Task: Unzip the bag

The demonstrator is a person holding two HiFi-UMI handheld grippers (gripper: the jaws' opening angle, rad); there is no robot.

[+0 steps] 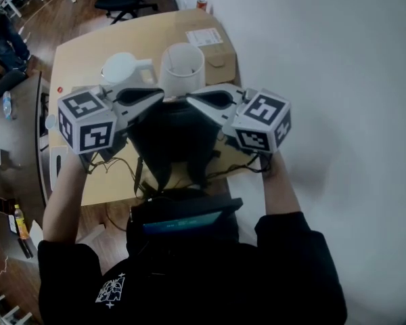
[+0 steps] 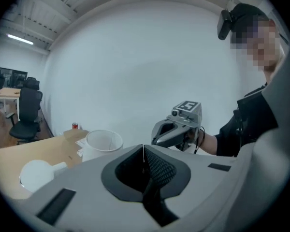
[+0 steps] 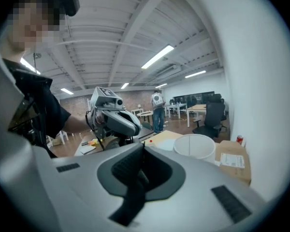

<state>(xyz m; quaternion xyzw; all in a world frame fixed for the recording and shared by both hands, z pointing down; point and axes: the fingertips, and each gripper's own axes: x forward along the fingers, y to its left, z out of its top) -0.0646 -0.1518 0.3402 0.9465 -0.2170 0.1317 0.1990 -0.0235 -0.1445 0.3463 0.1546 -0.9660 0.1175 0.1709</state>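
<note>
- The bag (image 1: 170, 141), black, is seen lying at the near edge of the table (image 1: 88, 53), below and between the two grippers, with its straps hung over the edge.
- No zip or pull can be made out on the dark cloth, so it cannot be told whether the bag is shut or partly open.
- The task is judged not begun: the bag is touched by neither gripper, and the whole unzipping is left to do.
- The left gripper (image 1: 161, 95) is held above the bag with its jaws clenched tip to tip and nothing caught between them.
- The right gripper (image 1: 189, 99) is held facing it, close by, its jaws likewise pressed together on nothing.
- A white bucket (image 1: 183, 66) is set just behind the bag; its inside is seen to be bare as far as is shown.
- A white jug (image 1: 125, 70) is placed beside the bucket; what it holds cannot be told.
- A cardboard box (image 1: 213, 49), closed and labelled, is kept at the far corner, and a red can (image 1: 201, 4) is seen beyond it.
</note>
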